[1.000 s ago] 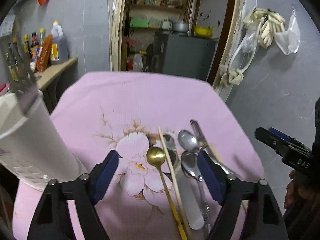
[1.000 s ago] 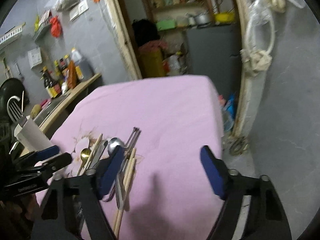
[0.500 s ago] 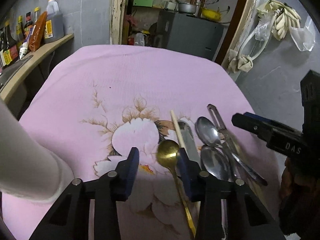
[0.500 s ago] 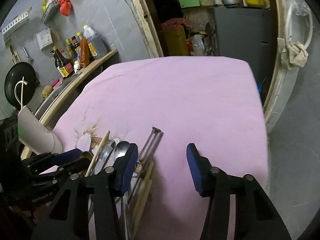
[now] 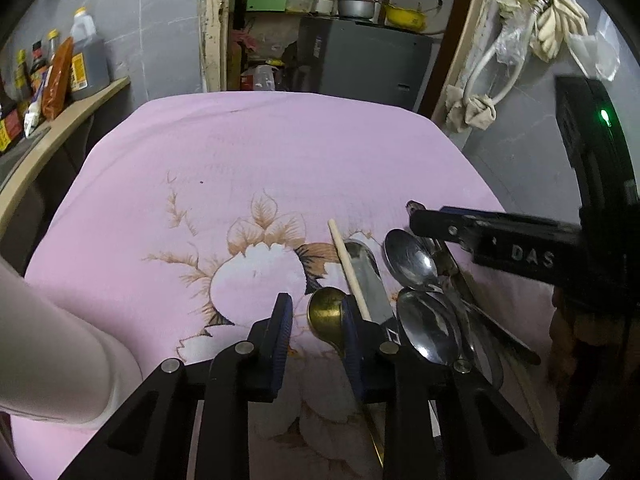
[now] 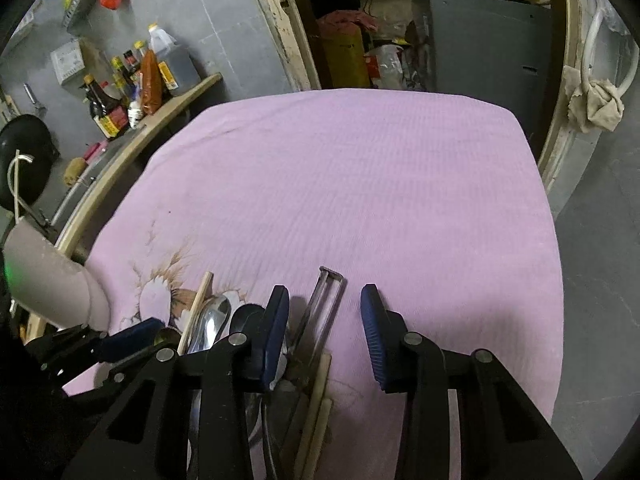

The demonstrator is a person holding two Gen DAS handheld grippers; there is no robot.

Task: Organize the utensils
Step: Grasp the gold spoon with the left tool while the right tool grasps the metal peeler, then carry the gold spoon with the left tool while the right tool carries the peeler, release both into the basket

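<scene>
Left wrist: gold spoon (image 5: 326, 314) seemingly between gripper (image 5: 316, 330)

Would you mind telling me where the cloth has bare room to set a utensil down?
The pink tablecloth is bare across its far half and right of the peeler. It is crowded near-left: gold spoon, chopstick, steel spoons.

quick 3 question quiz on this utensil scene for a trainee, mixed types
1. True or false: the gold spoon lies on a pink cloth.
2. Which item sits between the right tool's jaws?
A. peeler
B. whisk
C. cup
3. Fill in: the left tool hovers beside the gold spoon's ____.

Key:
1. True.
2. A; the jaws straddle the peeler without pressing on it.
3. bowl; the pads are not yet gripping it.
</scene>
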